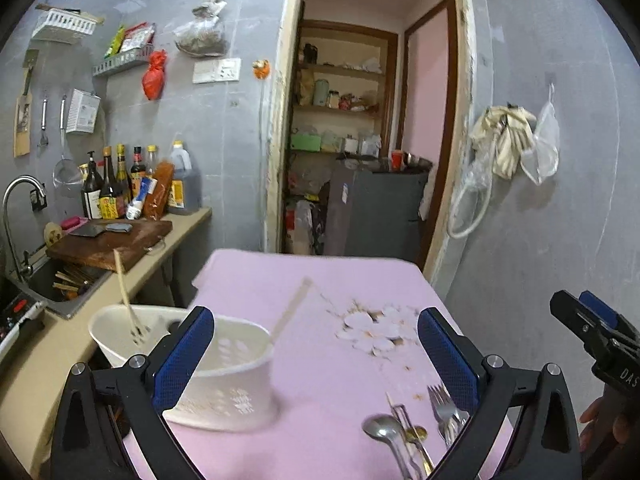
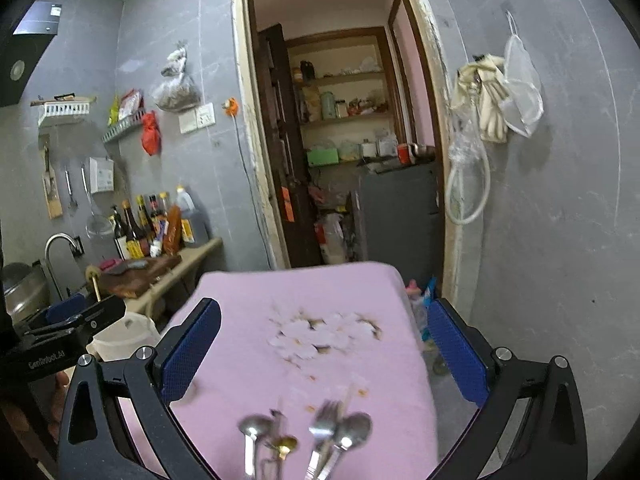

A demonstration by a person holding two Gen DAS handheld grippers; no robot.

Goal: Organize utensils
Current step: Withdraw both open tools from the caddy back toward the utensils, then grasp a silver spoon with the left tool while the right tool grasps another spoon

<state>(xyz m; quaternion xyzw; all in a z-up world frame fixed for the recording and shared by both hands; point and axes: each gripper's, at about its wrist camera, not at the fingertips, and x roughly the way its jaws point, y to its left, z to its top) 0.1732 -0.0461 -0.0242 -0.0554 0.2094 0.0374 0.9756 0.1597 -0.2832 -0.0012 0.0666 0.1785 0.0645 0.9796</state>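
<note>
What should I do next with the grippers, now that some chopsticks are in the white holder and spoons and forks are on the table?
Probably lower the right gripper onto the forks in the loose pile nearest you. Both it and the left gripper are open and empty, and the white holder has room.

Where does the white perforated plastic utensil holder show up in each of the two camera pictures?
Left wrist view: white perforated plastic utensil holder, lower left, behind the left finger.
Right wrist view: only its rim, far left, mostly hidden.
Shared landmark: white flower print on the pink tablecloth.
</note>
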